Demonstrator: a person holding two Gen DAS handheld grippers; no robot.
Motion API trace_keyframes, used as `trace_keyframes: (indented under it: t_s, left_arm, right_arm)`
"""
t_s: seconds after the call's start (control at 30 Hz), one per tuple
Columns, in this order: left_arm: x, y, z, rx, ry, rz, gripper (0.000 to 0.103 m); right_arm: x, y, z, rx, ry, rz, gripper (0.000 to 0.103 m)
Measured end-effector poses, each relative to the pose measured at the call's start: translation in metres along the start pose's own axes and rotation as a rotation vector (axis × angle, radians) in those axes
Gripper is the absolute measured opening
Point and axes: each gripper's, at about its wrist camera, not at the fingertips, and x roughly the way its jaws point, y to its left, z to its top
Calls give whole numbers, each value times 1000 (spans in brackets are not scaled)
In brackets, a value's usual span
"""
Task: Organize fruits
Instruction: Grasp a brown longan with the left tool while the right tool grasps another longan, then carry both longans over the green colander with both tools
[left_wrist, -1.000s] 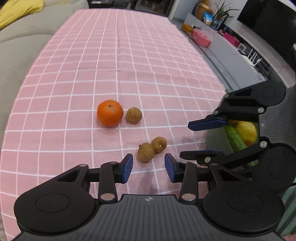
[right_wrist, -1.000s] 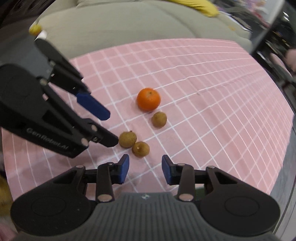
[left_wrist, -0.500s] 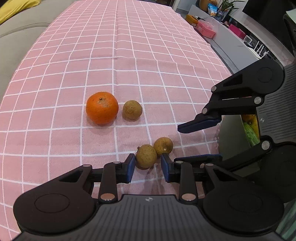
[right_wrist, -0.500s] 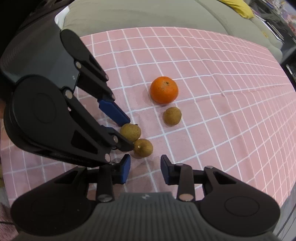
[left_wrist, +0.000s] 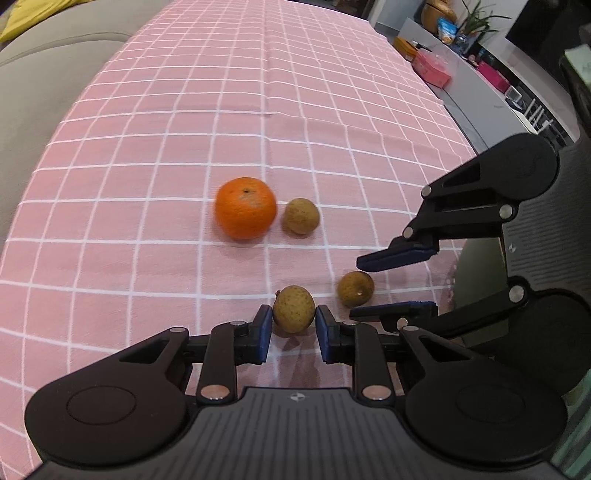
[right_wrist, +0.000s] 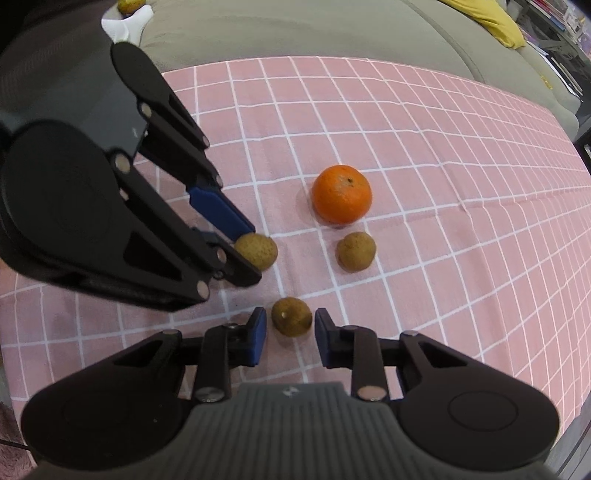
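Note:
An orange mandarin (left_wrist: 245, 207) and three small brown longans lie on a pink checked tablecloth (left_wrist: 184, 122). My left gripper (left_wrist: 293, 326) is open, its blue pads on either side of the nearest longan (left_wrist: 293, 308), close to it. My right gripper (right_wrist: 290, 332) is open around a second longan (right_wrist: 291, 316), which also shows in the left wrist view (left_wrist: 355, 288). The third longan (left_wrist: 300, 216) sits just right of the mandarin. In the right wrist view, the mandarin (right_wrist: 341, 199), the third longan (right_wrist: 355, 252) and the left gripper's longan (right_wrist: 256, 251) show.
A grey sofa (right_wrist: 295, 33) borders the cloth, with a yellow cushion (right_wrist: 491, 20) on it. A grey shelf with boxes and a plant (left_wrist: 465, 48) runs along the far right. The cloth's edge lies close to the right gripper.
Both grippers have moved forward and down. Each now has a longan between its open fingers; the two longans lie farther apart than before.

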Motion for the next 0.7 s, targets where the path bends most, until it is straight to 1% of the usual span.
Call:
trace_keyframes:
  t_s: [0.13, 0.33, 0.57, 0.7]
  left_arm:
    - [-7, 3, 1, -18, -11, 6, 28]
    - [-24, -2, 4, -17, -54, -9, 28]
    - [-55, -17, 6, 20, -126, -12, 28]
    - [-74, -31, 6, 59, -162, -14, 28]
  right_arm:
    - [4, 3, 3, 1, 17, -20, 21]
    - [2, 7, 6, 34, 32, -49, 20]
    - [-34, 18, 8, 120, -39, -99, 20]
    - [-66, 24, 1, 241, -93, -123, 20]
